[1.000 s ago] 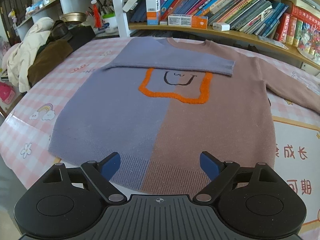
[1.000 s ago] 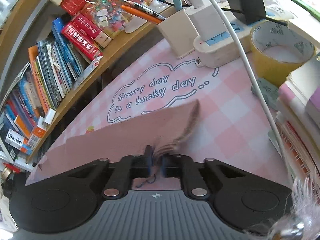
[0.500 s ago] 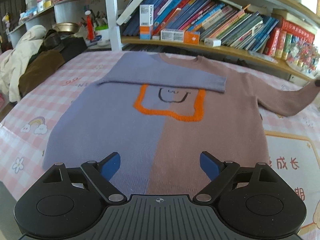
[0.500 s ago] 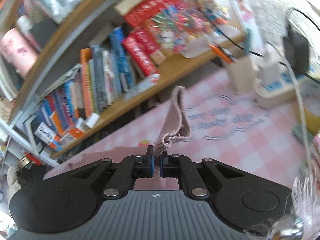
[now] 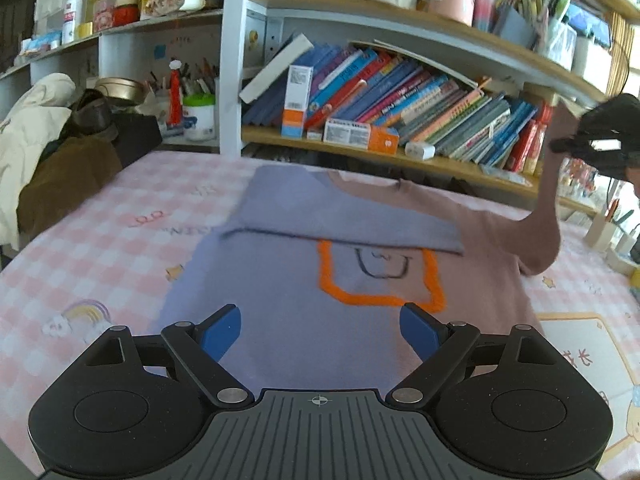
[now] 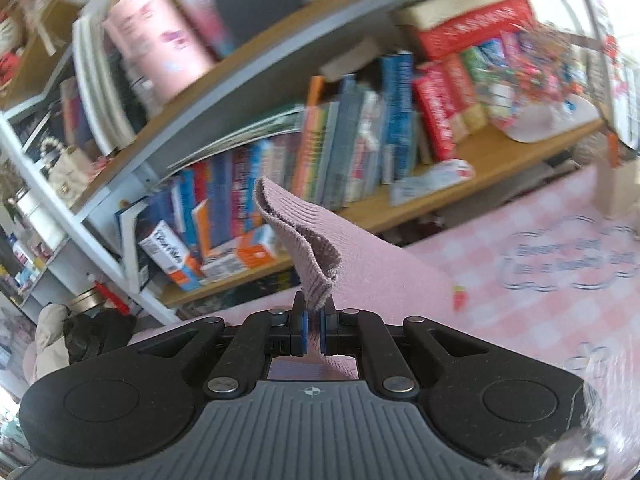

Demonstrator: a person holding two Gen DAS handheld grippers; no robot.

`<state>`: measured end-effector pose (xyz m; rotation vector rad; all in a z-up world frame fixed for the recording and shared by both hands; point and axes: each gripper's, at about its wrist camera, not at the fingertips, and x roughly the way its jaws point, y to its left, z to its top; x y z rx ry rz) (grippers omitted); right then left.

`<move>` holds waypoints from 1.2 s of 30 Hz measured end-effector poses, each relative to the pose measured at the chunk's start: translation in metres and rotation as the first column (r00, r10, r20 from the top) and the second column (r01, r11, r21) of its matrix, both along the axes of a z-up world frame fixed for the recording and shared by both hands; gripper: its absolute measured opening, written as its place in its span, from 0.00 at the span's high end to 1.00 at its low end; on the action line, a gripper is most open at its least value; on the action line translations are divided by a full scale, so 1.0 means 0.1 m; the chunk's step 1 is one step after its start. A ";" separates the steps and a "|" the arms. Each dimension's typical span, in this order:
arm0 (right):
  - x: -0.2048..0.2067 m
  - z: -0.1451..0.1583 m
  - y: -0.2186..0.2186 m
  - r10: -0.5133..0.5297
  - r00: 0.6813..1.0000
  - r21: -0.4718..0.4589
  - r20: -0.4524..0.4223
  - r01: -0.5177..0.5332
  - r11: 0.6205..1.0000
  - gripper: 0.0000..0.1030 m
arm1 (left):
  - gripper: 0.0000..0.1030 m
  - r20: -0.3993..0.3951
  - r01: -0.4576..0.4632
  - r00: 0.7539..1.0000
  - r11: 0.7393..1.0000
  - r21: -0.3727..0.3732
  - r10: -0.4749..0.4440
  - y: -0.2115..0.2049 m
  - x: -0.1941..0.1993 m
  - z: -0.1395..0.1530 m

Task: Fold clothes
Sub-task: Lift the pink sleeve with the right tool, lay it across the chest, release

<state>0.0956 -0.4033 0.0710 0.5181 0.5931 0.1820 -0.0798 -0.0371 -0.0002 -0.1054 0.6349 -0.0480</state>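
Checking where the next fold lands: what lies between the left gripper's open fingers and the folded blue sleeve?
In the left wrist view, only the sweater's flat front with its orange outline lies between the left gripper and the blue sleeve.

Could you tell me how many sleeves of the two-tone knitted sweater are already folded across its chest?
1. The grey-blue sleeve lies folded across the chest; the pink-brown sleeve is lifted off the table, its cuff clamped in the right gripper.

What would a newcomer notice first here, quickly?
The two-tone sweater lies flat mid-table, its blue sleeve folded across the chest. The right gripper is shut on the pink sleeve's cuff, lifted high at right; the left gripper hovers open over the hem.
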 end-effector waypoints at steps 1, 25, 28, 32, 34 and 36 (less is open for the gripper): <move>0.03 0.03 0.13 0.004 1.000 -0.006 0.005 -0.004 1.000 0.95 | 0.13 0.004 0.007 1.000 1.000 -0.006 -0.007 0.08 0.01 -0.01; 0.61 -0.17 2.50 0.127 0.992 -0.193 -0.026 -0.130 0.973 0.95 | 0.13 0.037 -0.021 0.999 0.998 -0.061 0.023 1.39 0.06 -0.09; 0.64 -0.31 2.63 0.129 0.990 -0.207 -0.058 -0.138 0.968 0.95 | 0.13 0.031 -0.032 0.999 0.998 -0.057 0.033 1.47 0.04 -0.10; 0.67 -0.50 2.77 0.133 0.986 -0.222 -0.102 -0.153 0.963 0.95 | 0.13 0.024 -0.043 0.999 0.998 -0.053 0.044 1.53 0.04 -0.11; 0.69 -0.57 2.82 0.132 0.984 -0.227 -0.121 -0.157 0.961 0.95 | 0.13 0.024 -0.042 0.999 0.998 -0.052 0.043 1.54 0.04 -0.11; 0.71 -0.62 2.84 0.128 0.982 -0.231 -0.138 -0.158 0.960 0.92 | 0.13 0.023 -0.042 0.999 0.998 -0.051 0.043 1.54 0.04 -0.12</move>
